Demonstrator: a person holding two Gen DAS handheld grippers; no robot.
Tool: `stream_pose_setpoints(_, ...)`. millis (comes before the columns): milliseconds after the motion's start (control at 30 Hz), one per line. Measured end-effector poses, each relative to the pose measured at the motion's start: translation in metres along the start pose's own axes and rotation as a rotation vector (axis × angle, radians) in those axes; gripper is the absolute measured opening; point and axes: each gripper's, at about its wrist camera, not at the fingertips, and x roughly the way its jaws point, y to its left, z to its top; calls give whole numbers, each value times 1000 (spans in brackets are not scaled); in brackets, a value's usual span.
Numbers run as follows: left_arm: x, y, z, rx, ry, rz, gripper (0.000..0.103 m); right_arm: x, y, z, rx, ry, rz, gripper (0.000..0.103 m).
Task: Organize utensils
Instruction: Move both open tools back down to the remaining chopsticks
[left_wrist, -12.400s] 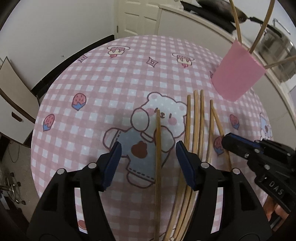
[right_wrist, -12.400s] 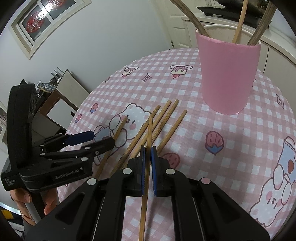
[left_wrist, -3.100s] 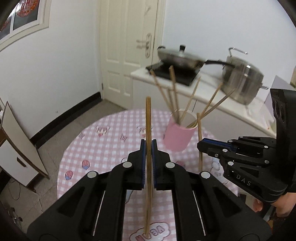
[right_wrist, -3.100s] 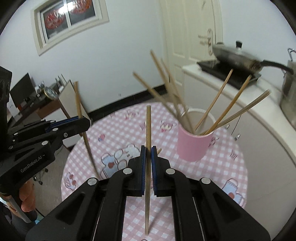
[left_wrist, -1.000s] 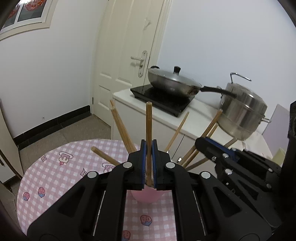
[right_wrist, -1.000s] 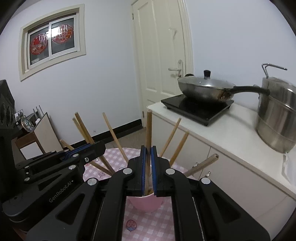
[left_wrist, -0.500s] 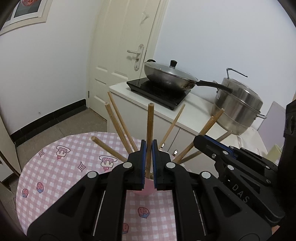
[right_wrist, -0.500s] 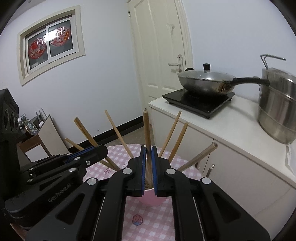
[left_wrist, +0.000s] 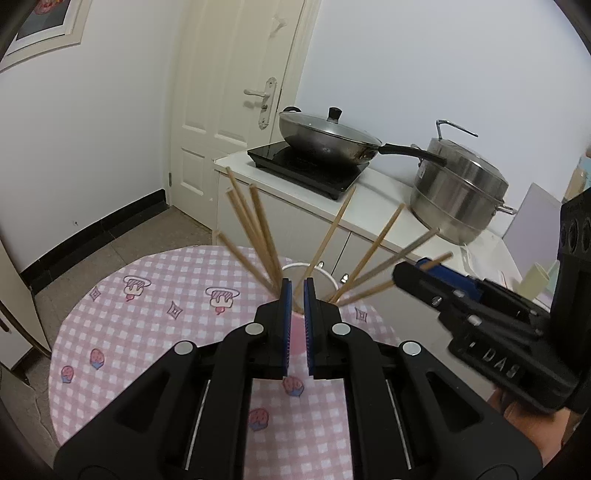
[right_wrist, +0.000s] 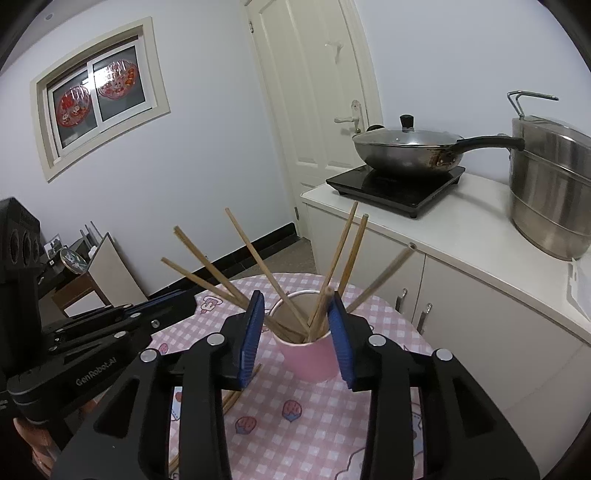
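A pink cup (right_wrist: 314, 356) stands on the pink checked tablecloth (right_wrist: 295, 424) and holds several wooden chopsticks (right_wrist: 258, 258) that fan outward. My right gripper (right_wrist: 295, 339) is open and empty, its blue pads on either side of the cup's rim, just above it. My left gripper (left_wrist: 297, 328) hovers over the same cup (left_wrist: 297, 332); its jaws stand a narrow gap apart with nothing between them. The chopsticks (left_wrist: 255, 229) rise beyond it. Each gripper shows in the other's view, the right (left_wrist: 436, 280) and the left (right_wrist: 177, 299).
More chopsticks (right_wrist: 236, 395) lie on the cloth left of the cup. Behind the table a white counter (left_wrist: 369, 192) carries an induction hob with a lidded wok (left_wrist: 325, 136) and a steel pot (left_wrist: 458, 199). A door and walls stand beyond.
Both grippers held a chopstick upright over the cup half a second ago. Now both have let go: the right jaws stand wide, the left slightly parted, and the chopsticks rest in the cup.
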Motion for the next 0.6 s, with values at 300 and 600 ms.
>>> stream_pose_setpoints(300,-27,17,-22,29,19,21,7,-22,3,-19,25,21,-28,37)
stream_pose_setpoints(600,-8,65,-75,2,179,85,7,5,12,-71,64,176,-4,37)
